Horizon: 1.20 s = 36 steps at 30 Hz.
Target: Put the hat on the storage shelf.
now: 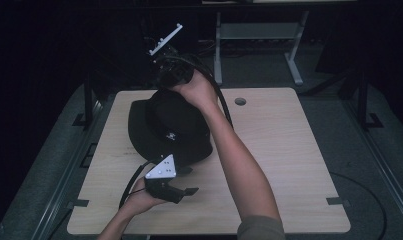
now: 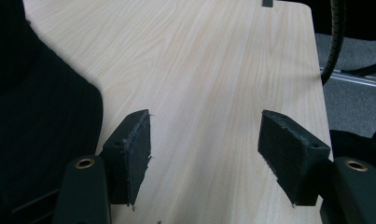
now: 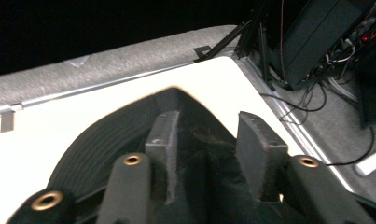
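The worktop (image 1: 269, 150) is pale birch-coloured wood with fine lengthwise grain. On it lies a black hat (image 1: 164, 125) with a small white emblem on its crown; its brim shows concentric ribbed stitching. Near the hat's front edge, the left hand-held gripper (image 1: 181, 191) is black with a light grey three-cornered plate. Around the worktop, the floor (image 1: 364, 160) is grey carpet.
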### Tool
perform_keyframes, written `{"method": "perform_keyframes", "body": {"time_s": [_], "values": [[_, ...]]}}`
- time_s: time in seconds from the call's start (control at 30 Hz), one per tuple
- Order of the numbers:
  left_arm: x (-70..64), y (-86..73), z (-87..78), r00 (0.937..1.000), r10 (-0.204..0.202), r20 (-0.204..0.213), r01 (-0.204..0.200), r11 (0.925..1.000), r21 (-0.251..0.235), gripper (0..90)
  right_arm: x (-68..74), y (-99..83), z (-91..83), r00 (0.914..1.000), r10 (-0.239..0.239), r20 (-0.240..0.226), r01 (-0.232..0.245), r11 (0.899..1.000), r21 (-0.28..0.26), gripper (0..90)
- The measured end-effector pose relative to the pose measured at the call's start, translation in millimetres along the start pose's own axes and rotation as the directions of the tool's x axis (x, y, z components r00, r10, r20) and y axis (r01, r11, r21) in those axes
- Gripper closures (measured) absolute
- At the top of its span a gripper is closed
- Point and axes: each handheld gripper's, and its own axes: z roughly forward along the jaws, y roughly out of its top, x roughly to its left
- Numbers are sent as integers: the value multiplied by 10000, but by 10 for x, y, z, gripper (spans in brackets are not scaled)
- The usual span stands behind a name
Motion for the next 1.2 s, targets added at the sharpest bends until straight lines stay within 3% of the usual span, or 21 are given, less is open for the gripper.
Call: {"method": "perform_keyframes", "body": {"time_s": [0.07,0.1,0.27,0.37,0.5,0.57,0.77,1.2], "values": [[-8,4,5,10000,16,-10,-16,10000,-23,337,-14,-41,-41,9999,109,-28,-109,9999,-72,552],[-13,6,6,10000,10,13,-10,10000,-44,335,-42,-90,-87,9987,419,-280,-423,9990,-149,521],[-39,-2,16,9999,88,80,-89,9999,73,334,-81,-199,-198,9979,577,-299,-596,9960,-660,482],[-48,4,24,9999,120,99,-121,9998,130,332,-102,-310,-307,9933,1024,-532,-1076,9884,-1070,446],[-52,2,45,9999,-21,162,19,9999,107,329,-130,-392,-374,9909,1179,-648,-1252,9843,-1243,422],[-56,-3,61,9998,-82,182,80,9999,96,321,-171,-501,-466,9881,1397,-637,-1481,9766,-1557,391],[-73,7,69,9995,-130,274,127,9999,103,318,-212,-674,-605,9797,1848,-771,-1960,9639,-1804,329],[-82,18,108,9996,-66,276,60,9997,217,291,-278,-1079,-797,9723,2278,-518,-2337,9498,-2082,302]]}}
